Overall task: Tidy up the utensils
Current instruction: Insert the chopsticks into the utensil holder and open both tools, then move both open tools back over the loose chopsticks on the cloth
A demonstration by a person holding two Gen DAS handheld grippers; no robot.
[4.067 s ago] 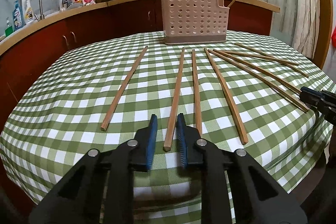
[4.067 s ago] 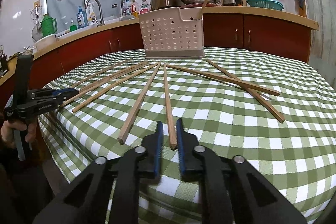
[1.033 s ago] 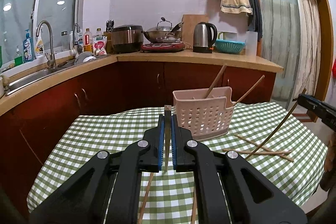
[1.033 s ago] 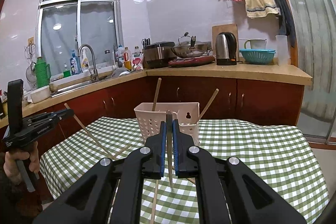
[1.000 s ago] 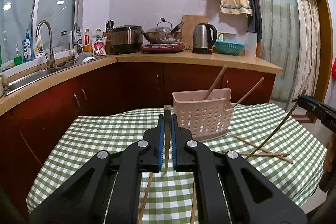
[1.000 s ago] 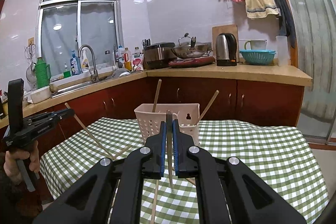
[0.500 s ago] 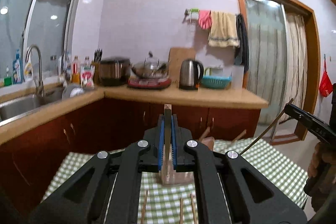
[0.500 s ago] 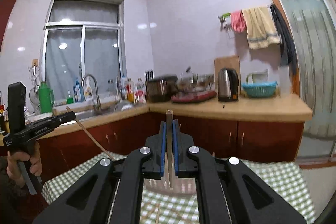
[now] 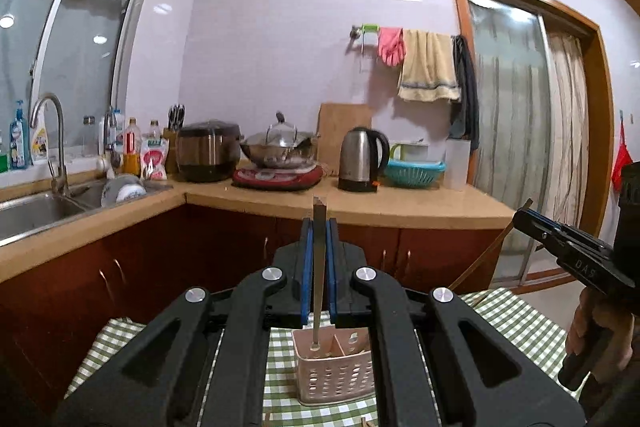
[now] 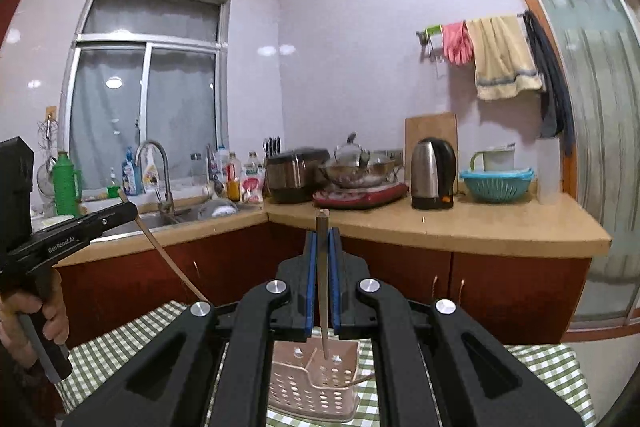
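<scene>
My left gripper [image 9: 319, 227] is shut on a wooden chopstick [image 9: 319, 279] that hangs upright with its lower tip over the left compartment of the pink perforated utensil basket [image 9: 336, 375]. My right gripper [image 10: 322, 235] is shut on another chopstick [image 10: 322, 287], also upright, with its tip over the same basket [image 10: 312, 383]. The basket stands on the green checked tablecloth [image 9: 280, 387] and holds other chopsticks. Each gripper shows at the edge of the other's view, the right one [image 9: 520, 213] and the left one [image 10: 130, 207], both high above the table.
Behind the table runs a counter [image 9: 400, 205] with a kettle [image 9: 362, 159], a wok on a cooker [image 9: 278, 151], a rice cooker [image 9: 208, 151], a teal colander [image 9: 414, 171] and a sink with a tap [image 9: 48, 143]. Red cabinet doors [image 10: 500, 291] stand below.
Both grippers have risen higher and moved over the basket with their chopsticks. The chopsticks now hang with their tips above the basket's opening. Both stay shut.
</scene>
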